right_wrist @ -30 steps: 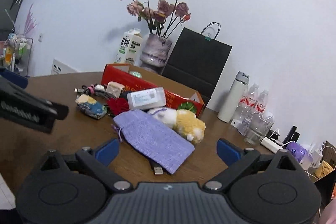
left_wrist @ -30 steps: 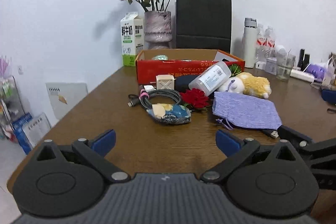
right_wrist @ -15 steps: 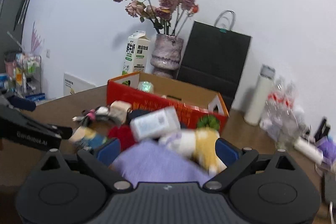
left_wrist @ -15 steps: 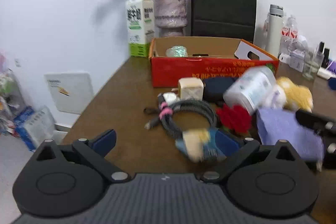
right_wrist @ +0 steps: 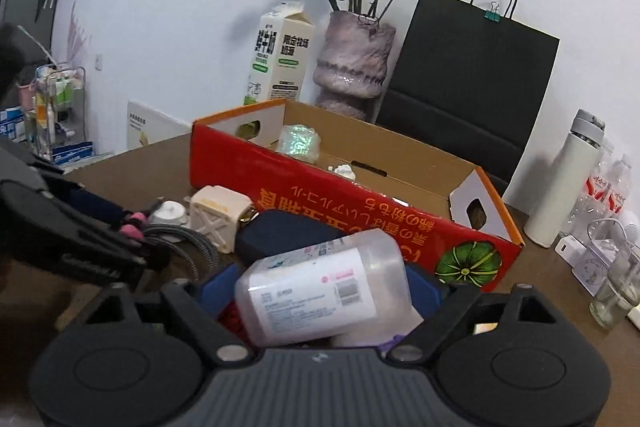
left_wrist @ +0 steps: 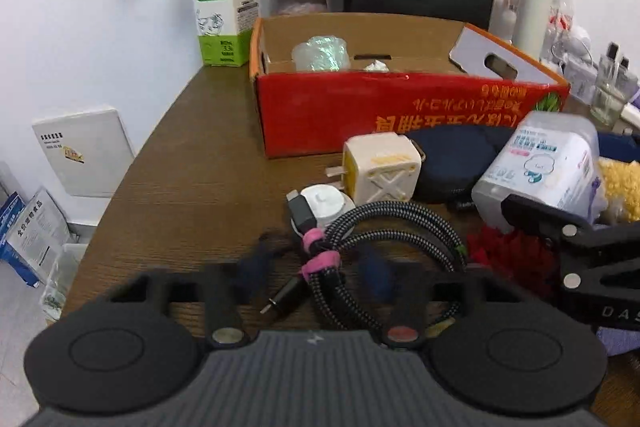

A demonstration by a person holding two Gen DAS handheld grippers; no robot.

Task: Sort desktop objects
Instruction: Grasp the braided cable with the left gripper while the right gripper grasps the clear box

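Left gripper (left_wrist: 316,269): its blurred blue fingertips straddle the coiled black braided cable with pink ties (left_wrist: 372,243) on the brown wooden table (left_wrist: 192,163); the jaws stand partly apart, and whether they press the cable cannot be told. Right gripper (right_wrist: 320,291): jaws spread wide on either side of a translucent plastic container with a white printed label (right_wrist: 324,287), lying on its side; contact with the blue pads cannot be told. Just behind the cable lie a cream plug adapter (left_wrist: 382,165), a small white round cap (left_wrist: 324,203) and a dark navy zip pouch (left_wrist: 456,157). A red artificial flower (left_wrist: 512,255) lies right of the cable. The open red cardboard box (right_wrist: 320,195) stands behind, holding an iridescent wrapped item (right_wrist: 300,143).
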